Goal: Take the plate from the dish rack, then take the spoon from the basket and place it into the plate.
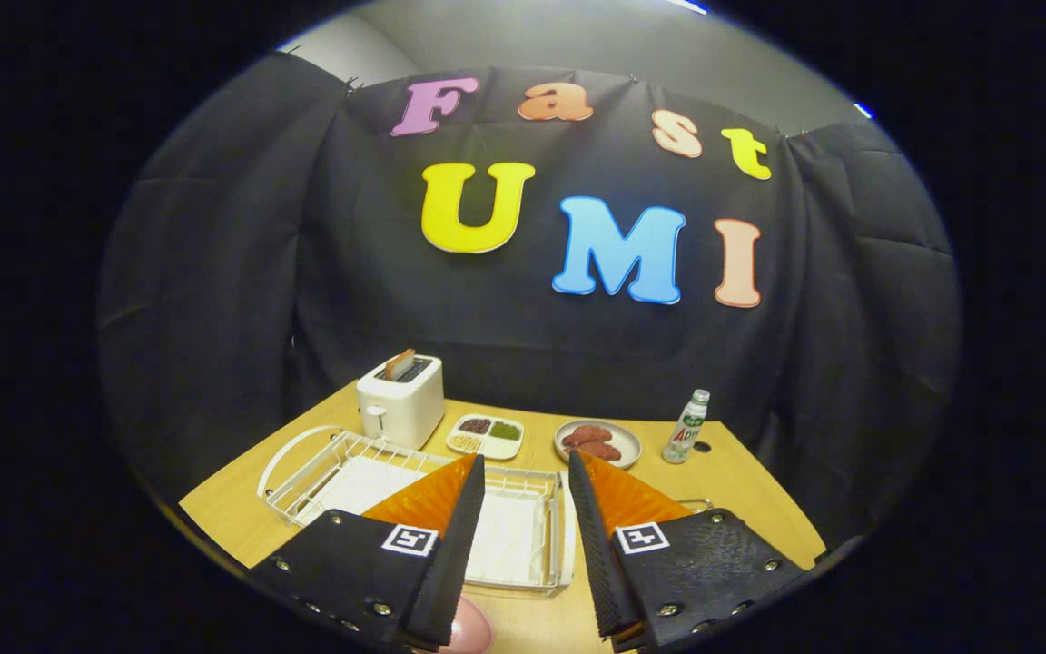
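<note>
On the counter, dish rack: your white wire dish rack [323, 468] sits just ahead of the fingers, a flat white tray [509, 536] lying in its bottom; you cannot make out a plate standing in it.
Plate and spoon: no spot can be given for either from this view.
Hand-held gripper: your hand-held gripper [526, 472] hangs above the rack with its fingers apart, nothing between them.
Near edge: a small rounded pinkish shape [467, 629] pokes up at the base of the left finger; what it is stays unclear.
Divided dish: beyond the rack, a white sectioned dish [485, 436] holds dark, green and pale fillings.
Round plate: beside it, a grey round plate [597, 442] carries reddish-brown pieces.
Toaster: a white boxy toaster [400, 400] has a slice sticking up from its slot.
Bottle: a clear plastic bottle [686, 427] stands upright past the round plate.
Counter: smooth light wood counter [741, 481].
</note>
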Tool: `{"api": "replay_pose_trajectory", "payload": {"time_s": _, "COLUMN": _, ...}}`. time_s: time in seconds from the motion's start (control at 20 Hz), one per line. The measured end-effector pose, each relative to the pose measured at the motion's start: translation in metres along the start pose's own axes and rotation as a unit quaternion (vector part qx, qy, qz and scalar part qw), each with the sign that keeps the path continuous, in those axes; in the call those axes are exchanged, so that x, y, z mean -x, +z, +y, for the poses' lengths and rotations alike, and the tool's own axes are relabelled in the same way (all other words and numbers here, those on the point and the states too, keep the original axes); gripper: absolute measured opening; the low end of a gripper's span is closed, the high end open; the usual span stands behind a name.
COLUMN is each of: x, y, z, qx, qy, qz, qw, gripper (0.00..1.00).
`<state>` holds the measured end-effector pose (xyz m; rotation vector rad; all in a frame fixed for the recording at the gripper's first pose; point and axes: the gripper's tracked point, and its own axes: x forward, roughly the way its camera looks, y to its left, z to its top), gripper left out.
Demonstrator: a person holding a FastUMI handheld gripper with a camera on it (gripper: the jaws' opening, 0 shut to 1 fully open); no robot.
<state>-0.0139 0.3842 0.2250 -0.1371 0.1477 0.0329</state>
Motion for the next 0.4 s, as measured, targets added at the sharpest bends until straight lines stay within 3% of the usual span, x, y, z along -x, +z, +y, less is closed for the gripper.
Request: {"api": "replay_pose_trajectory", "payload": {"time_s": 0.4, "x": -0.012, "y": 0.074, "z": -0.101, "qx": -0.011, "qy": -0.066, "qz": -0.024, "qw": 0.997, "gripper": 0.57}}
